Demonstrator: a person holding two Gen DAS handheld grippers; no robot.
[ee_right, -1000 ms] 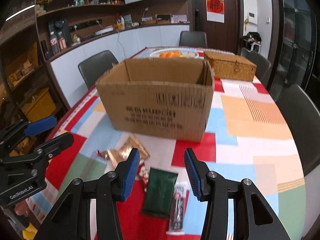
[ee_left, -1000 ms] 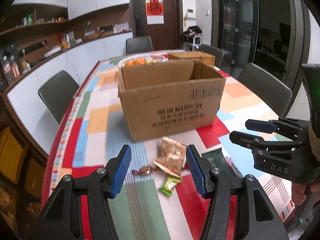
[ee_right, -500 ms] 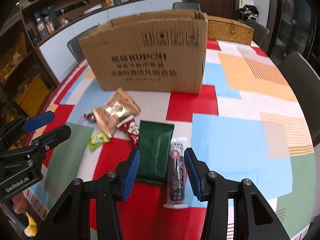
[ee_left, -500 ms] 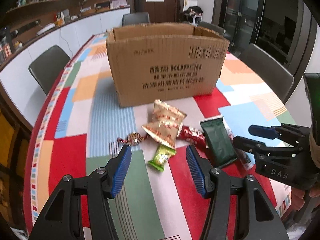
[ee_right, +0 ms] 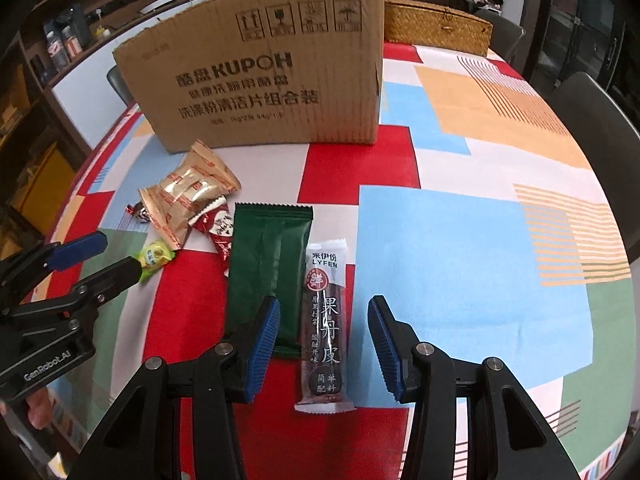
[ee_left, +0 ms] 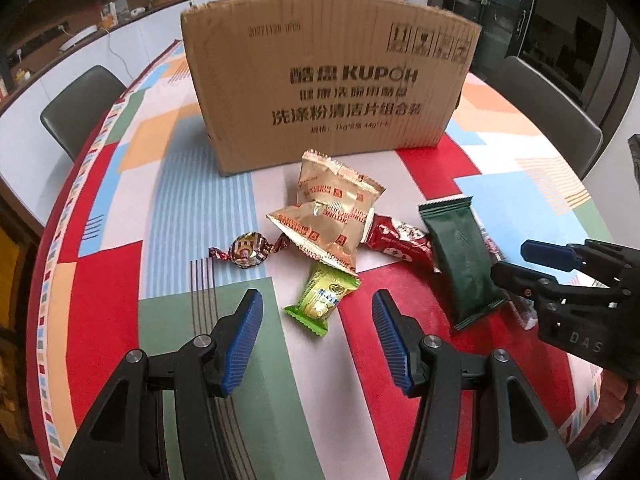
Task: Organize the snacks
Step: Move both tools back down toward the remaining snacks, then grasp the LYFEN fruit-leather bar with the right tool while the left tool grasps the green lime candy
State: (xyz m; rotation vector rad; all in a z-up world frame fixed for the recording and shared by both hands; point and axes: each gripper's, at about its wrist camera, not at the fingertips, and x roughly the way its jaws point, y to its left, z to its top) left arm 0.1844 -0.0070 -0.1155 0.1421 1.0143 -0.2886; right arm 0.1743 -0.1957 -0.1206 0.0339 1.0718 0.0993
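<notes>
A brown cardboard box (ee_left: 328, 92) stands on the table; it also shows in the right wrist view (ee_right: 264, 68). Snacks lie in front of it: two gold packets (ee_left: 328, 216), a foil candy (ee_left: 246, 249), a light green packet (ee_left: 322, 300), a red packet (ee_left: 398, 240) and a dark green packet (ee_left: 460, 264). My left gripper (ee_left: 318, 338) is open, low over the table with the light green packet between its fingers. My right gripper (ee_right: 323, 346) is open around a dark fruit-leather bar (ee_right: 325, 328), beside the dark green packet (ee_right: 268, 272).
The table has a patchwork cloth (ee_right: 460, 240). A woven basket (ee_right: 436, 26) stands behind the box at the right. Dark chairs (ee_left: 80, 100) stand around the table. Each gripper shows at the edge of the other's view.
Both grippers have come down and forward toward the snacks. The box top has gone out of sight. The light green packet and the bar now lie between the fingers.
</notes>
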